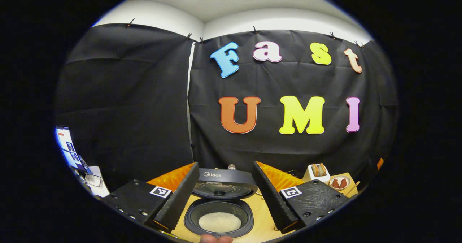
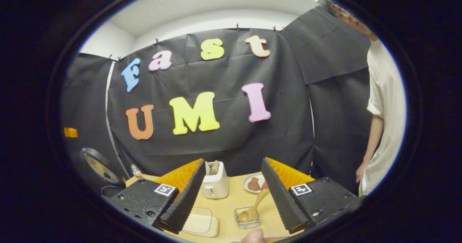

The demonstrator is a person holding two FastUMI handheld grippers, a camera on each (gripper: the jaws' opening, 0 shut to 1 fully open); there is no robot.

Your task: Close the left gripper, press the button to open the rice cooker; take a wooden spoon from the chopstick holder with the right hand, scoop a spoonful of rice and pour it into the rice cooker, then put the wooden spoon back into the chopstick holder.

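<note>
Cooker point(image 1: 218, 203): lid up, rice inside, 6 o'clock; opening done.
Spoon point(image 2: 252, 207): in small dish, seemingly not yet returned to holder point(image 2: 215, 181).
Left hand-held gripper point(image 1: 225, 199): wide open, empty.
Right hand-held gripper point(image 2: 234, 199): wide open, empty.

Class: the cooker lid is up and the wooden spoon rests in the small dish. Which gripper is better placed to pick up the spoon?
Right. The right gripper is open, with the wooden spoon just ahead between its fingers. The left gripper faces the open rice cooker.
</note>
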